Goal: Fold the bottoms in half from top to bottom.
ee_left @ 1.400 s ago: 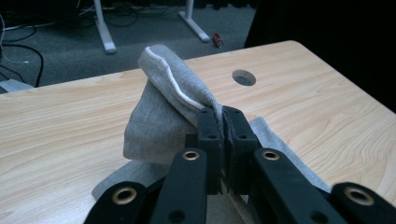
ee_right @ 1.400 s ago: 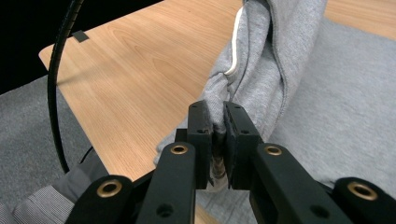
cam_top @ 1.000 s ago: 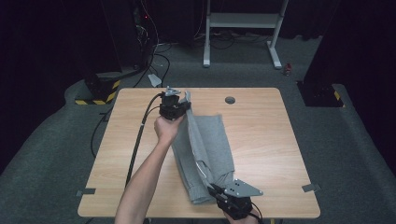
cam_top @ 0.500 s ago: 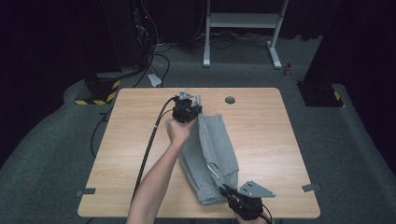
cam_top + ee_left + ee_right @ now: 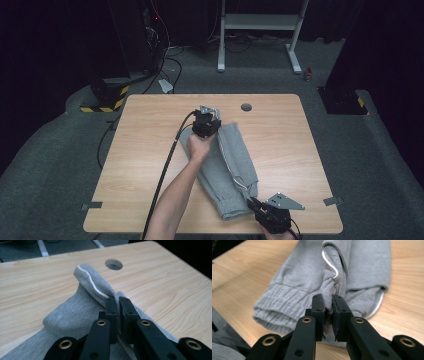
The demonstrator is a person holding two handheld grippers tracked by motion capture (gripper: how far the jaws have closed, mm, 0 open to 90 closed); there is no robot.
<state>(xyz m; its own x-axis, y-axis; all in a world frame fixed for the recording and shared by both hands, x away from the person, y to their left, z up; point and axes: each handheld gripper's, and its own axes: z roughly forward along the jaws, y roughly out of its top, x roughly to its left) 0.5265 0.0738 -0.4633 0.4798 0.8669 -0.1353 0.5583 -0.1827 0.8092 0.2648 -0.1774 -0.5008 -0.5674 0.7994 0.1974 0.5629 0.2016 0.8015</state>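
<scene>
Roughly at the table's point(image 5: 150, 150) centre lies a pair of grey sweatpants point(image 5: 235, 150), folded lengthwise into a narrow band that runs from about 12 o'clock of the table's middle down toward 5 o'clock, where a ribbed cuff point(image 5: 232, 212) lies close to the near edge. Starting at the left, a black cable point(image 5: 167, 165) trails from the left gripper point(image 5: 206, 123) back across the wood to the near edge, alongside the person's bare forearm point(image 5: 180, 200). That left gripper sits at the far end of the garment, at its 12 o'clock, and in the left gripper view its jaws are pressed together on a pinch of the grey cloth point(image 5: 75, 315), with a white drawstring point(image 5: 93, 288) running along the raised fold just ahead of the tips. A round cable hole point(image 5: 246, 107) in the tabletop lies just beyond, at about 1 o'clock from that gripper. Further right and nearer, the right gripper point(image 5: 254, 204) holds the garment's near end at about 5 o'clock, right by the table's near edge; in the right gripper view its jaws are clamped on a bunched fold of fabric point(image 5: 329, 290), with a loop of white drawstring point(image 5: 332, 267) directly above the tips and the ribbed cuff point(image 5: 277, 312) lying at 9 o'clock from them. Both ends of the cloth are pinched while its middle rests on the wood.
</scene>
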